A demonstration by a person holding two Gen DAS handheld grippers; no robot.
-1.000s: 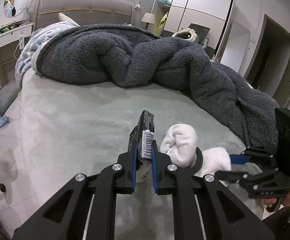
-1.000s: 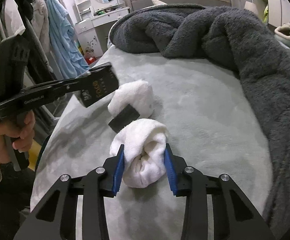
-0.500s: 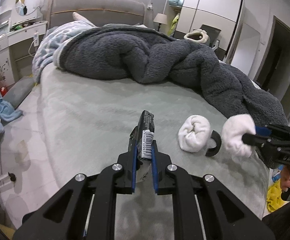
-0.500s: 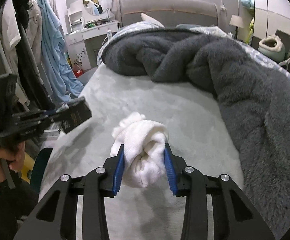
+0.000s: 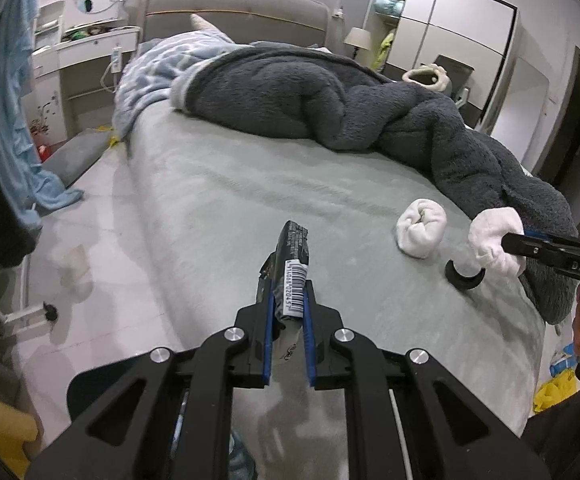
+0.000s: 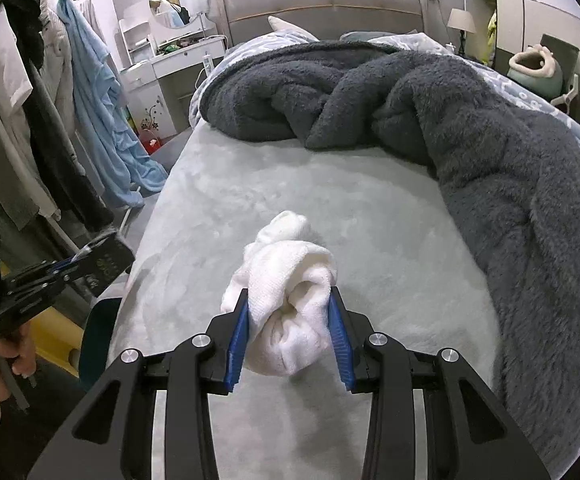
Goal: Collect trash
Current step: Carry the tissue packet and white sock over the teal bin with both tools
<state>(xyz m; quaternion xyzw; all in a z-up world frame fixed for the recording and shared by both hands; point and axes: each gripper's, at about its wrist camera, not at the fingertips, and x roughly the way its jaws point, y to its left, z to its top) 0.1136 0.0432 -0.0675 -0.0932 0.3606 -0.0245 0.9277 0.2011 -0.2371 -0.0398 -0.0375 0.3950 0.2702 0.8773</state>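
A dark wrapper (image 5: pixel 294 248) with a barcode label sticks up between the blue pads of my left gripper (image 5: pixel 288 293), which is shut on it above the bed's near left edge. In the right wrist view that gripper (image 6: pixel 85 258) hangs beside the bed at far left. My right gripper (image 6: pixel 290 294) is shut on a white rolled cloth (image 6: pixel 290 268) held above the grey sheet; the left wrist view shows the same roll (image 5: pixel 494 236) at the right. A second white roll (image 5: pixel 421 227) and a black ring (image 5: pixel 464 276) lie on the bed.
A dark grey fleece blanket (image 6: pixel 470 128) is heaped across the far and right side of the bed (image 6: pixel 370 208). Clothes (image 6: pixel 89 100) hang on a rack left of the bed above pale floor tiles (image 5: pixel 101 248). A dark round container (image 6: pixel 95 336) stands by the bed's corner.
My left gripper has drawn away to the left from the rolls, wrapper still in it. My right gripper has lifted its white roll off the sheet, which leaves the black ring lying bare.
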